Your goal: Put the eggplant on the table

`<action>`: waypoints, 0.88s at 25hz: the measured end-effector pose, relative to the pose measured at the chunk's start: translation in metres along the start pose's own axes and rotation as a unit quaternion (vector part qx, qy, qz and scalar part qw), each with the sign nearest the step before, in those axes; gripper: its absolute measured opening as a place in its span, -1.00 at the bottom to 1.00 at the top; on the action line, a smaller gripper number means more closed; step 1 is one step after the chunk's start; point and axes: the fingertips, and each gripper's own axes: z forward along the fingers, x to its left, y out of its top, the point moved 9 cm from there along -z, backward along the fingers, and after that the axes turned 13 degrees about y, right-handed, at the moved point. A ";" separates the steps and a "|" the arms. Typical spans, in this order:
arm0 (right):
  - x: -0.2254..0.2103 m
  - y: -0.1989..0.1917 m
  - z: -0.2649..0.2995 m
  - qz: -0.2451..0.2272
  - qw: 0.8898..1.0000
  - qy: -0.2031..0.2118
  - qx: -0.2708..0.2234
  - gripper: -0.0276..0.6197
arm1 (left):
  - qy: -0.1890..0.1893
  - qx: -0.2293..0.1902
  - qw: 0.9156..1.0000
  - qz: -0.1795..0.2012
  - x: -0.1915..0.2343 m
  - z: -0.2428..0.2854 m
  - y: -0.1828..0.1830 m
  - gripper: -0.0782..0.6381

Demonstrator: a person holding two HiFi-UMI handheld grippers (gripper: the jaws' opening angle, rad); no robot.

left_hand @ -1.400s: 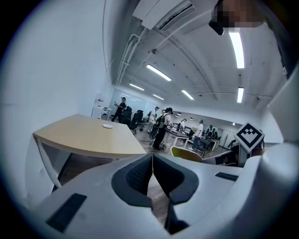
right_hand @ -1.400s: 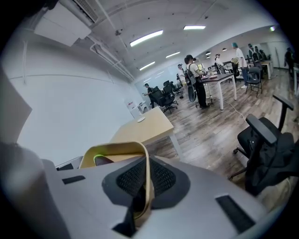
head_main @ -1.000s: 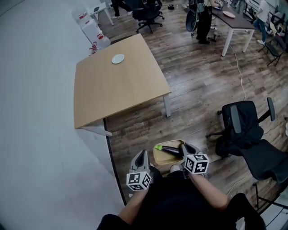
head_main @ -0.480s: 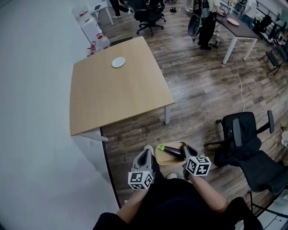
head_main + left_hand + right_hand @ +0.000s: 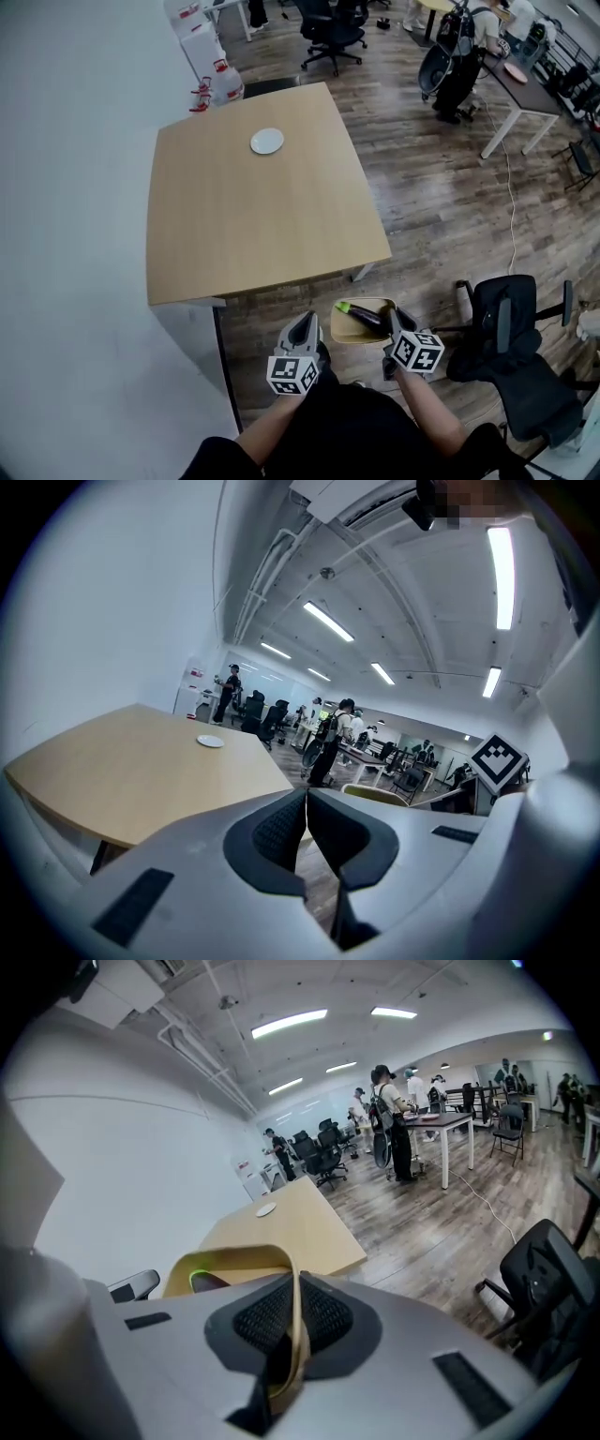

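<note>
The right gripper (image 5: 397, 322) is clamped on the right rim of a shallow tan tray (image 5: 345, 331) carrying the dark purple, green-stemmed eggplant (image 5: 367, 318), just off the light wooden table's (image 5: 253, 216) near edge, while the left gripper's (image 5: 305, 324) jaws are pressed together, empty.

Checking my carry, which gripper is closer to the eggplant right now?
Right. The right gripper clamps the rim of the tray holding the eggplant; the left gripper is shut beside the tray, apart from it.

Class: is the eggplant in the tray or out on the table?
In: the eggplant lies inside the tan tray, which is off the table.
</note>
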 end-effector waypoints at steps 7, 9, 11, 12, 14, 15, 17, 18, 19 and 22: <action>0.022 0.041 0.072 -0.005 1.000 -0.006 0.012 -0.69 | 0.013 0.000 1.000 -0.022 0.057 0.043 0.040 -0.74; 0.031 0.051 0.092 -0.009 1.000 -0.006 0.016 -0.69 | 0.016 -0.003 0.999 -0.032 0.073 0.049 0.052 -0.74; 0.042 0.061 0.116 -0.013 1.000 -0.004 0.017 -0.69 | 0.017 -0.010 0.999 -0.034 0.091 0.057 0.065 -0.74; 0.049 0.064 0.129 -0.014 1.000 -0.003 0.017 -0.69 | 0.017 -0.012 0.999 -0.033 0.101 0.061 0.071 -0.74; 0.058 0.067 0.152 -0.018 1.000 -0.002 0.019 -0.69 | 0.014 -0.017 0.999 -0.031 0.119 0.068 0.077 -0.74; 0.060 0.067 0.160 -0.019 1.000 -0.003 0.022 -0.69 | 0.013 -0.018 0.999 -0.032 0.124 0.071 0.077 -0.74; 0.063 0.069 0.172 -0.016 0.999 -0.004 0.029 -0.69 | 0.018 -0.021 0.999 -0.036 0.134 0.075 0.080 -0.74; 0.066 0.070 0.179 -0.015 0.999 -0.002 0.035 -0.69 | 0.022 -0.020 0.999 -0.039 0.140 0.077 0.082 -0.74; 0.070 0.072 0.185 -0.018 0.999 0.001 0.040 -0.69 | 0.027 -0.019 0.999 -0.041 0.145 0.078 0.084 -0.74; 0.078 0.079 0.203 -0.032 0.998 0.010 0.054 -0.69 | 0.035 -0.016 0.998 -0.045 0.155 0.084 0.087 -0.74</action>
